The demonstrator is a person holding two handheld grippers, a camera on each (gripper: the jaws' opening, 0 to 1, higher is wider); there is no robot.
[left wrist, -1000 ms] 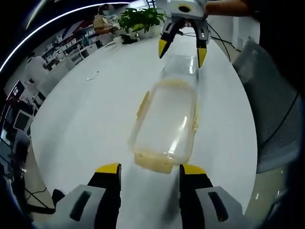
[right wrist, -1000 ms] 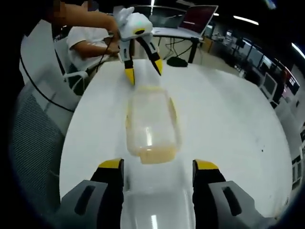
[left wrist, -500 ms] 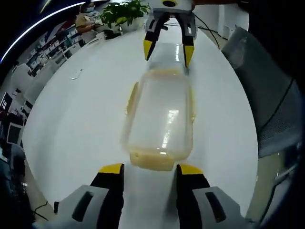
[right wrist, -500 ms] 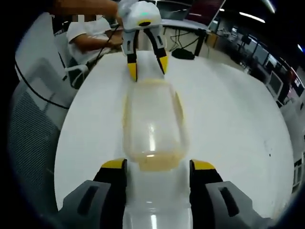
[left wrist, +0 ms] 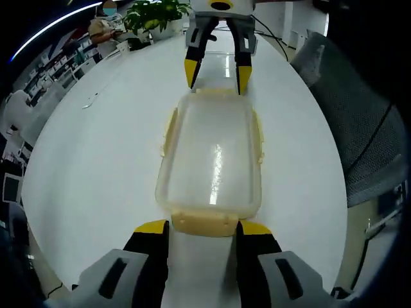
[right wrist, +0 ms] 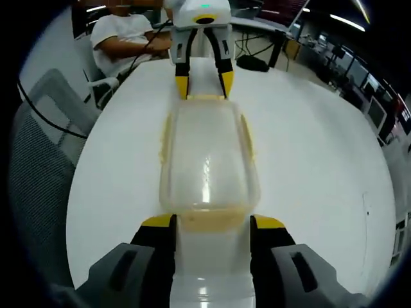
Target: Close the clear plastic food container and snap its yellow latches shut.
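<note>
While lying lengthwise on the white table point(left wrist: 83, 167) between the two tools, clear plastic food container point(left wrist: 212, 160) with lid on top, catching a streak of ceiling light; seen again from the opposite end in the right gripper view point(right wrist: 207, 160); yellow latches along the long sides point(left wrist: 168, 131), flared outward rather than pressed flat, and one more yellow latch at the near short end point(left wrist: 204, 223), sitting just between the yellow tips of the left gripper point(left wrist: 201, 228); jaws of that one spread apart, flanking the end latch, contact not discernible; right gripper point(right wrist: 210, 223) likewise parted, its tips on either side of the opposite end latch point(right wrist: 207, 221); same right tool visible at the far end in the left gripper view point(left wrist: 215, 67), tips just above the container's far edge; grey mesh chair point(left wrist: 359, 128) beside the table; potted plant point(left wrist: 154, 13) at the far edge; seated person in a white shirt point(right wrist: 125, 38) beyond the table.
</note>
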